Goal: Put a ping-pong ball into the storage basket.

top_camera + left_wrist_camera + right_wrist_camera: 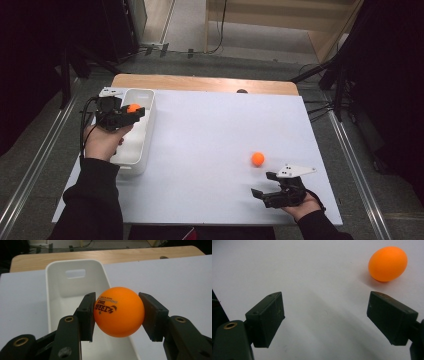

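From above, the left gripper hangs over a white bin at the table's left edge, an orange ball clamped between its jaws, apparently poised to drop it in. The left gripper view has the printed ball pinched from both sides above the bin's hollow. In the right gripper view, wide-open, empty jaws face a second ball resting on the white tabletop, just beyond the right-hand pad

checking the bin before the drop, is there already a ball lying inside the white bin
No, the white bin shows a bare floor; the only ball near it is clamped in the left tongs above it.
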